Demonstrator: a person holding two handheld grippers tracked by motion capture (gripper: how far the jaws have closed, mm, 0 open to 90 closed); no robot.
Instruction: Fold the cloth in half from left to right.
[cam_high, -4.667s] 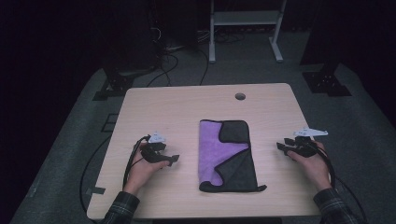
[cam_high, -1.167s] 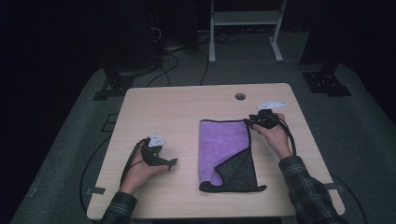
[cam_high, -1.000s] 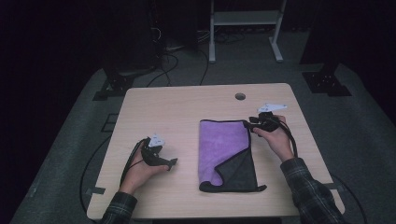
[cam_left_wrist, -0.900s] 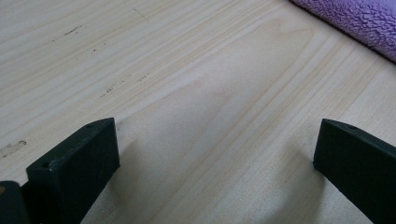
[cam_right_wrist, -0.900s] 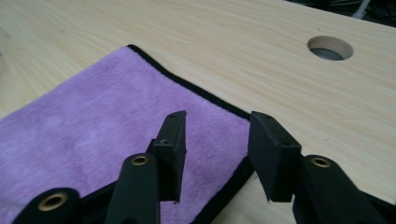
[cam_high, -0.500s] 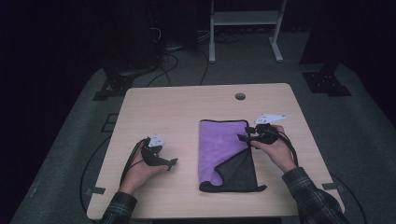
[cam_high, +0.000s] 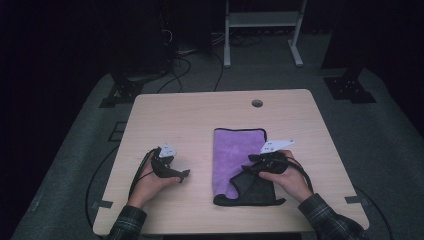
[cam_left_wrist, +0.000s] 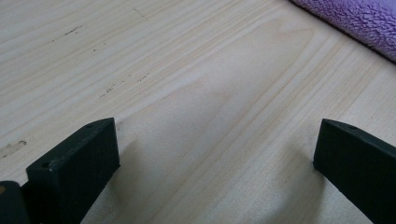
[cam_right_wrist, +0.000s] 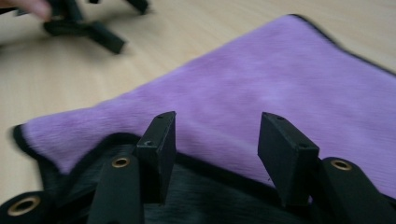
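1. My right gripper (cam_high: 248, 170) hangs over the near right part of the purple cloth (cam_high: 237, 155), where a black-backed flap (cam_high: 250, 190) is folded over the purple face. My right hand (cam_high: 282, 175) holds it from the near side of the table (cam_high: 200, 115).

2. In the right gripper view, my right gripper (cam_right_wrist: 215, 135) has its jaws partly apart after just opening, with nothing between the pads; purple pile (cam_right_wrist: 261, 93) and the black flap (cam_right_wrist: 201, 196) show through the gap.

3. The cloth lies flat on the right half of the wooden table, its far edge squared off, the black flap covering its near right corner and reaching the near edge.

4. My left gripper (cam_high: 182, 175) rests low on the bare wood left of the cloth, near it but apart, with my left hand (cam_high: 150, 180) wrapped around it.

5. In the left gripper view, my left gripper (cam_left_wrist: 215, 149) has its jaws set wide apart and empty over pale wood grain (cam_left_wrist: 187, 93); a purple edge of the cloth (cam_left_wrist: 359, 18) crosses the upper right corner.

6. In the right gripper view, the left gripper (cam_right_wrist: 88, 23) appears blurred on the table beyond the cloth.
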